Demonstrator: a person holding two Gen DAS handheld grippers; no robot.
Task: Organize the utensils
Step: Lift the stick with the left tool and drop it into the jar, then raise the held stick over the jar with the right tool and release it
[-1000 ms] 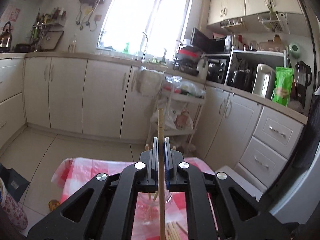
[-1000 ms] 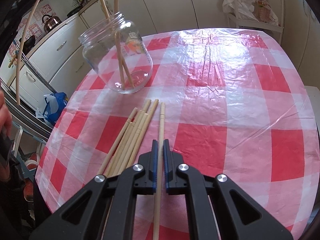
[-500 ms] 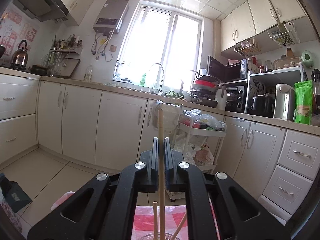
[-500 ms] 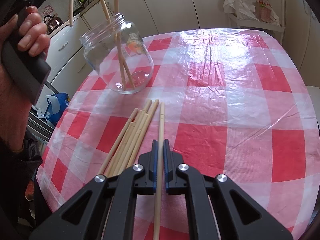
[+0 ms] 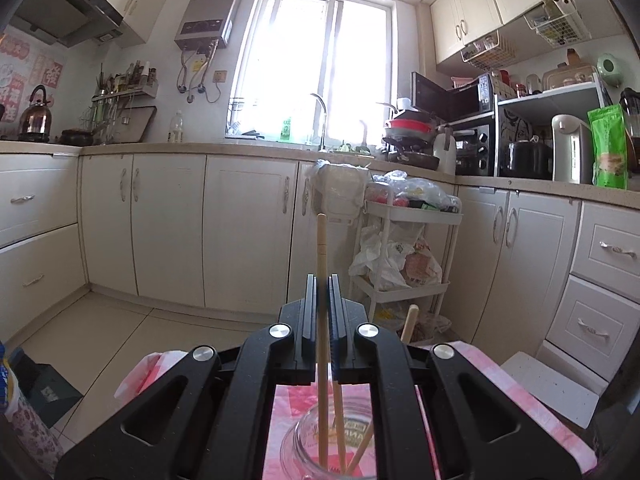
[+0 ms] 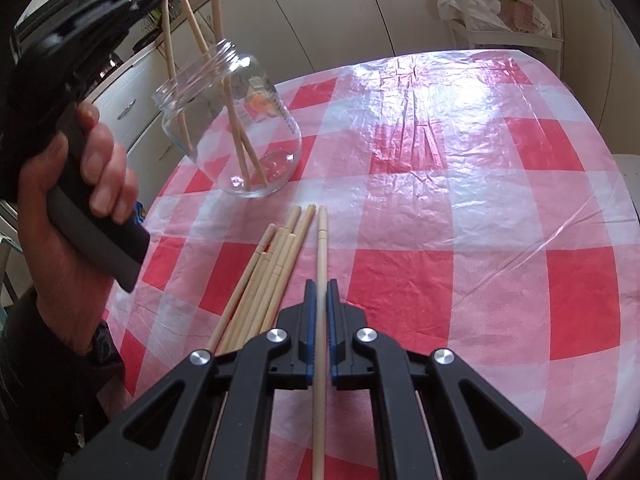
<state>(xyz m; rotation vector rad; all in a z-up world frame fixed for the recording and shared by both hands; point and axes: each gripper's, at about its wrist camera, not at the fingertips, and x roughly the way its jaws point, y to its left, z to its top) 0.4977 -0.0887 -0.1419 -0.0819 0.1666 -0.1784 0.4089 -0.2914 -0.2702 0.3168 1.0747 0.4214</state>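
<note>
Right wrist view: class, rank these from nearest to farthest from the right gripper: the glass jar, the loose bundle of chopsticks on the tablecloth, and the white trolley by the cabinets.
1. The loose bundle of chopsticks, lying on the tablecloth just left of the right gripper.
2. The glass jar, farther up the table on the left.
3. The white trolley, off the table, top right.

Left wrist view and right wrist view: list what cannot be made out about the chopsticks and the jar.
- Left wrist view: the glass jar base is cut off by the bottom edge and the left gripper body hides its sides.
- Right wrist view: the pile of chopsticks has its near ends hidden by the right gripper, so no count.
- Right wrist view: the jar's label is too small to read.
</note>
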